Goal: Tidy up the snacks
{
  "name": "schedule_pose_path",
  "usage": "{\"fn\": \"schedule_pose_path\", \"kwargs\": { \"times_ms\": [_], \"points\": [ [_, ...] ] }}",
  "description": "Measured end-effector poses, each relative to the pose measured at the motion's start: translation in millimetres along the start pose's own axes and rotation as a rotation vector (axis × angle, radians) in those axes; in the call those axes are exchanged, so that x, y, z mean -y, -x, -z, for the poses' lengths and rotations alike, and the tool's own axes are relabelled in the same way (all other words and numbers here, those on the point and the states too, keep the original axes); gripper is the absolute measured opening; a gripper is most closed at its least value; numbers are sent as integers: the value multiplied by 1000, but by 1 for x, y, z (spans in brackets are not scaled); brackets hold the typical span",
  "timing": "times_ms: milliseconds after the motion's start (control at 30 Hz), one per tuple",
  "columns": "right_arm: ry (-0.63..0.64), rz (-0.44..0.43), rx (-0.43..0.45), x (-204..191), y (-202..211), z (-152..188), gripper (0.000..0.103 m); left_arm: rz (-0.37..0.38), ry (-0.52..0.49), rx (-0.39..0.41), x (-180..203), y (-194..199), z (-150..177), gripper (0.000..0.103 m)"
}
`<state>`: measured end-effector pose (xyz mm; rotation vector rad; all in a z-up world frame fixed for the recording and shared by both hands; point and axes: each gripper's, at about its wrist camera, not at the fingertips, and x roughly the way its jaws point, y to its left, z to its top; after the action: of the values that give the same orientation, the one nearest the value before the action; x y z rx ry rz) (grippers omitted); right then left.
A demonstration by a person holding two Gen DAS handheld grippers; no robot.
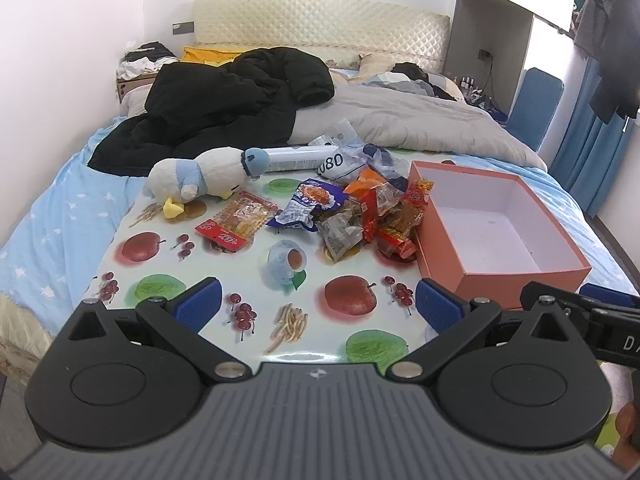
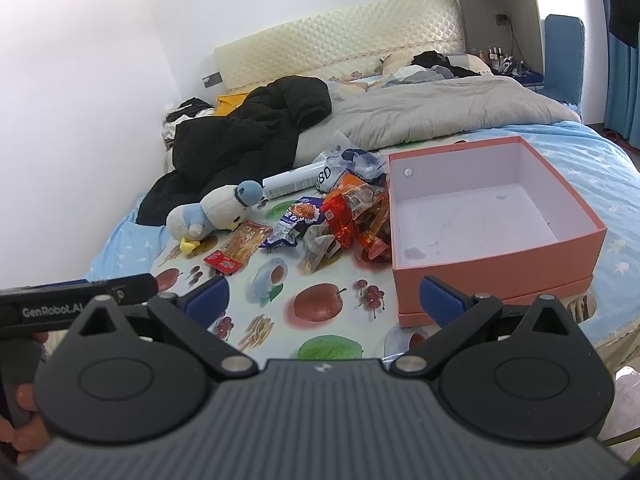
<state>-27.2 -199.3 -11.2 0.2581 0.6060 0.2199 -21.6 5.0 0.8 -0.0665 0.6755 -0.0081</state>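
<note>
**Snack pile beside empty box, both grippers spread and holding nothing**

Snack pile [image 1: 356,216] sits mid-surface on the fruit-print cloth [image 1: 224,264], touching the left wall of the pink box [image 1: 440,240]. Mixed wrappers: orange, red, clear, and a blue-white packet [image 1: 308,208] on the left edge of the heap. One flat red-and-orange packet [image 1: 236,222] lies apart to the left. Box is open-topped, white inside, nothing in it; right wrist view shows faint stains on its floor [image 2: 480,224].

Behind the pile: a crumpled clear bag [image 1: 352,156] with "80" printed on it and a white cylinder [image 1: 296,158] lying on its side. A white-and-blue plush duck [image 1: 200,180] lies left of the snacks, its head against the cylinder's end.

Left gripper [image 1: 318,306] hovers low over the near part of the cloth, blue pads wide apart, nothing between them. Right gripper [image 2: 324,304] likewise spread wide and empty, its right pad in front of the box's near wall. Each view catches the other gripper at its edge, plus a bit of a hand [image 2: 24,420].

The cloth lies on a bed with a light blue star sheet [image 1: 60,208]. Further back: black padded jacket [image 1: 224,96], grey quilt [image 1: 420,120], cream quilted headboard [image 1: 320,24], white walls. Right side: blue chair [image 1: 536,108], blue curtain [image 1: 588,148], hanging dark clothes [image 1: 612,40].
</note>
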Motion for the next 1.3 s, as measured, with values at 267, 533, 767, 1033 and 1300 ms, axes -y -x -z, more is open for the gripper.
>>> {"fn": "schedule_pose_path", "kwargs": {
  "times_ms": [267, 533, 767, 1033, 1300],
  "points": [
    [-15, 4, -13, 5, -1, 3, 103, 3, 10, -22, -3, -6, 6, 103],
    [-16, 3, -27, 5, -3, 4, 103, 4, 4, -26, 1, -10, 3, 103],
    [-30, -8, -49, 12, -9, 4, 103, -3, -2, -48, 1, -21, 2, 103],
    [-50, -1, -82, 22, -21, 4, 103, 3, -1, -67, -2, -47, -4, 103],
    [12, 15, -81, 14, -42, 2, 103, 39, -1, -52, -19, -86, -9, 103]
  ]
}}
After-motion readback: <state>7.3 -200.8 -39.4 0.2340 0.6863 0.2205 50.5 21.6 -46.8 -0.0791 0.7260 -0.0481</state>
